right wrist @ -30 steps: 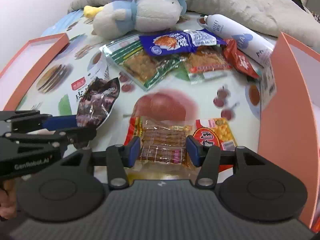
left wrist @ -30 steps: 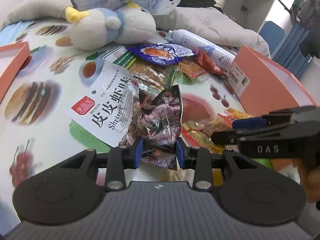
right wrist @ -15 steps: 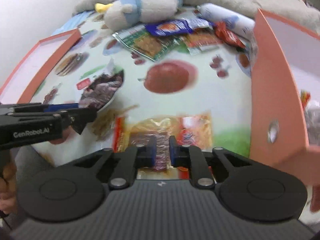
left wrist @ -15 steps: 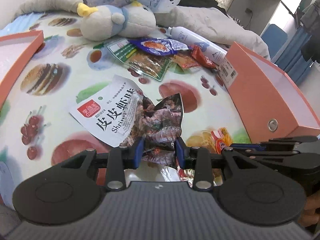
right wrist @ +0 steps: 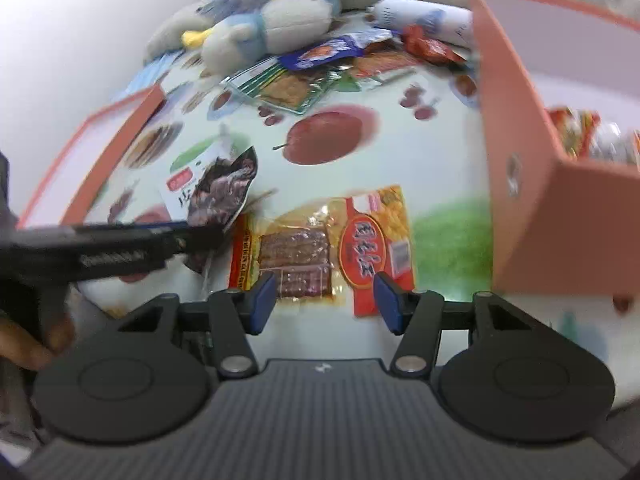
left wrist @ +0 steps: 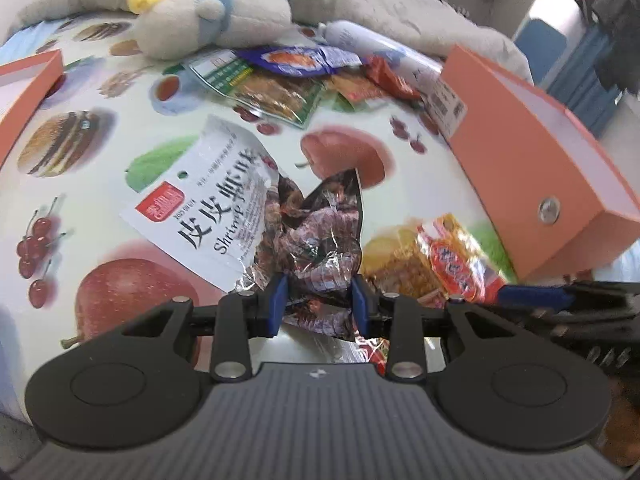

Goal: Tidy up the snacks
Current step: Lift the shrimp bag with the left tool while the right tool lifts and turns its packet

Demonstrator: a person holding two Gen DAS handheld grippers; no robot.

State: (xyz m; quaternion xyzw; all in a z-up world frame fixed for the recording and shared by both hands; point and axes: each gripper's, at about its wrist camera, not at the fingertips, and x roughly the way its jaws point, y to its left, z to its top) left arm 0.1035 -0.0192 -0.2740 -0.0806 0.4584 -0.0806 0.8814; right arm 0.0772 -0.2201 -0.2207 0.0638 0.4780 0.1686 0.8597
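My left gripper (left wrist: 318, 304) is shut on the shrimp snack bag (left wrist: 256, 216), white with a dark crumpled lower part, holding its near edge; the bag also shows in the right wrist view (right wrist: 218, 192). My right gripper (right wrist: 324, 298) is open, its blue pads either side of the near edge of an orange-and-red snack packet (right wrist: 324, 240) lying flat on the tablecloth; the packet also shows in the left wrist view (left wrist: 436, 260). An open orange box (right wrist: 520, 152) holding some packets stands to the right.
A pile of snack packets (left wrist: 288, 84), a plush bird (left wrist: 208, 20) and a white bottle (left wrist: 376, 46) lie at the far side. An orange lid (right wrist: 100, 148) lies at the left. The box wall (left wrist: 532, 168) is close on the right.
My right gripper, shut on the orange-and-red packet half a second ago, has opened and the packet lies flat. The left gripper still holds the shrimp bag, which has shifted little.
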